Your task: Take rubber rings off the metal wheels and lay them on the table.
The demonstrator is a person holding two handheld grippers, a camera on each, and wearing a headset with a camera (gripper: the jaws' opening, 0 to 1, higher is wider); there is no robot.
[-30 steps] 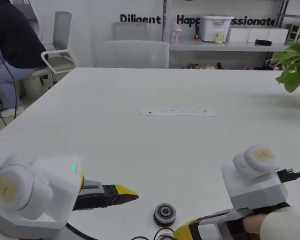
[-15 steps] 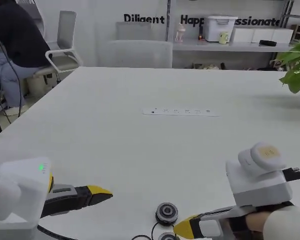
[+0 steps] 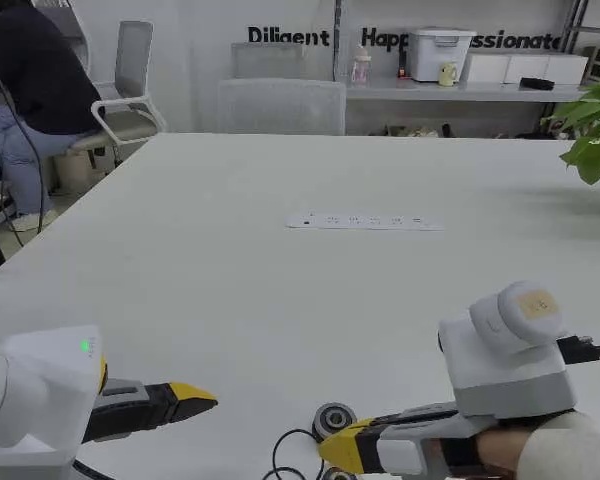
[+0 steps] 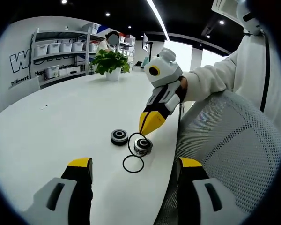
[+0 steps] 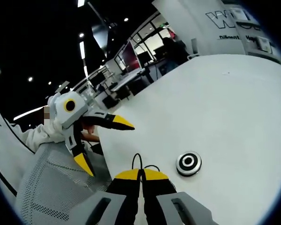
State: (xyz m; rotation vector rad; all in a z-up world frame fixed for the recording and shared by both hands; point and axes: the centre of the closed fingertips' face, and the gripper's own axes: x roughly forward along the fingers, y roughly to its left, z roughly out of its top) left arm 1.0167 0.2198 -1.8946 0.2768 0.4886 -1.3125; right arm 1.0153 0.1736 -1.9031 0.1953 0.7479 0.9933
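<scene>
— What do we have in hand?

— Low in the head view our right gripper [image 3: 330, 452] has its jaws pressed together on a thin black rubber ring [image 3: 292, 455]. In the right gripper view the loop rises from between the yellow tips.

— And the other one?

— Our left gripper [image 3: 195, 400] sits at the lower left, jaws spread wide and holding nothing.

— Where are the pieces?

— At the centre of the left gripper view. Nearest us a loose ring [image 4: 133, 164] lies flat on the table [image 4: 61, 117]. Just above it is the near wheel [image 4: 143, 146], and the ring we hold hangs right at it — we can't tell whether it is fully off. A second wheel [image 4: 119, 137] stands just beside it to the left, and its dark band looks to us as if it is on.

— So how do we do this well?

— We'd draw the ring straight up off the wheel, slowly, so the stretch doesn't drag the wheel along, since it sits near the table's edge. If the wheel rises, our open left gripper could pin it. Then we'd lower the ring flat beside the loose one, apart from both wheels, and part the jaws only once it touches the top.

— Anything farther out?

— Bare white tabletop up to a power strip [image 3: 365, 221] mid-frame in the head view — nothing in our way.
</scene>
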